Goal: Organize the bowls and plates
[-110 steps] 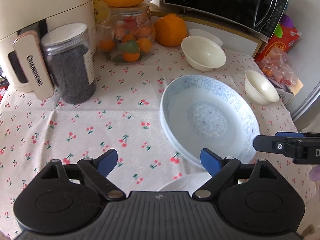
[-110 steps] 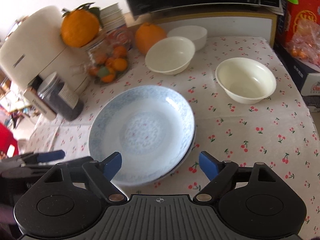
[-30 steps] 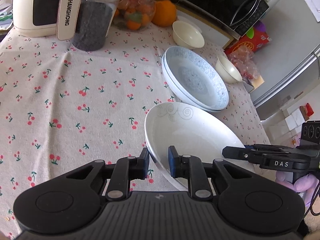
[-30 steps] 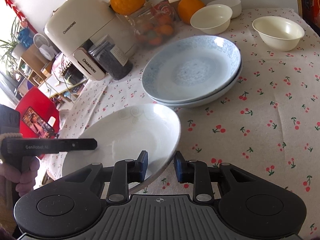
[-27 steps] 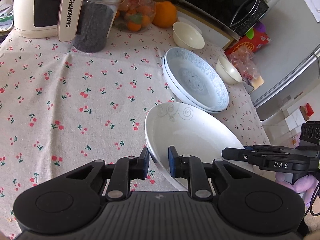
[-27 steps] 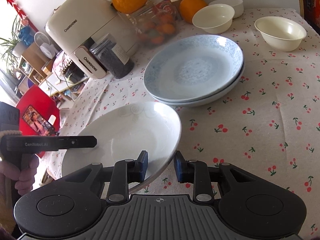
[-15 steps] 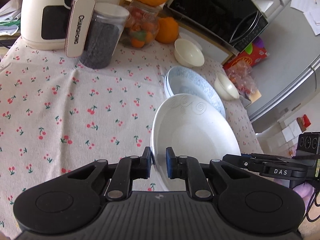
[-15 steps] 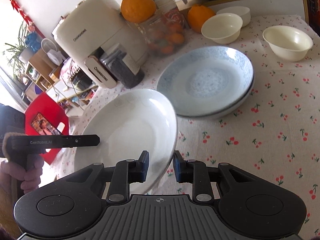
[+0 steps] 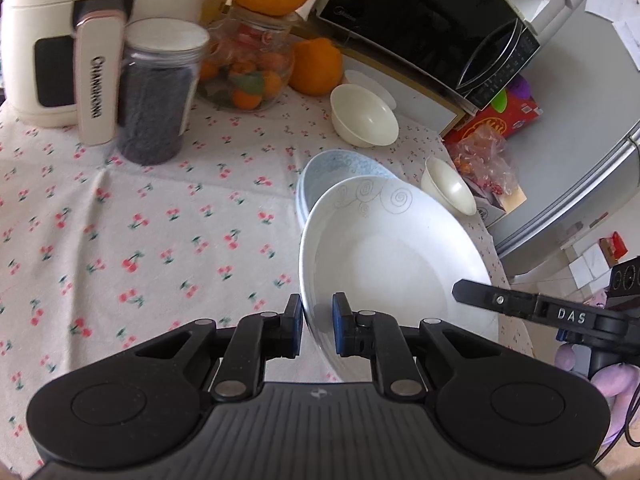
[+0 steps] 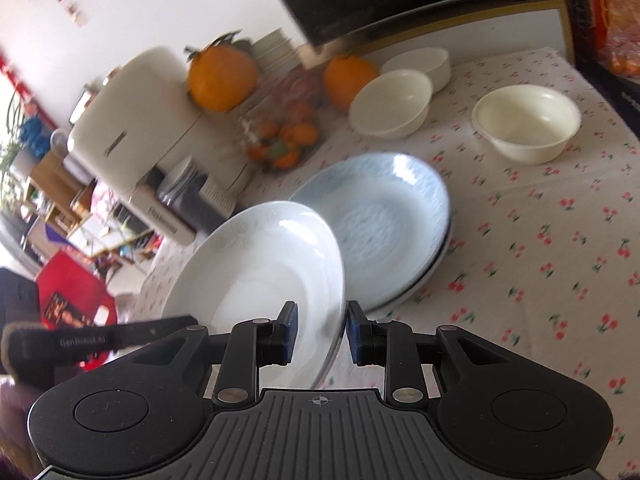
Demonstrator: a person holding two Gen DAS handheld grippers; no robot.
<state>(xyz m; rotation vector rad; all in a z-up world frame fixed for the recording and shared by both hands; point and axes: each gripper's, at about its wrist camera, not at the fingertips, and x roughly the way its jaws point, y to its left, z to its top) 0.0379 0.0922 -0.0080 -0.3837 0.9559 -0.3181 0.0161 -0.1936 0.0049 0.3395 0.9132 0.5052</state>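
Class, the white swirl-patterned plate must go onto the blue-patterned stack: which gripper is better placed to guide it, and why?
Probably the right gripper: its side of the white swirl-patterned plate already overlaps the blue-patterned plate stack. The left gripper grips the opposite rim.

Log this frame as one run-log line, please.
left gripper: shut on white plate | right gripper: shut on white plate | plate: airborne, nearing blue plates

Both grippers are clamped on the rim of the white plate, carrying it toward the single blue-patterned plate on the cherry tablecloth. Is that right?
Not quite: the blue-patterned plates are a stack of two, as the doubled rim in the right wrist view shows. The rest holds: left gripper and right gripper both clamp the white plate.
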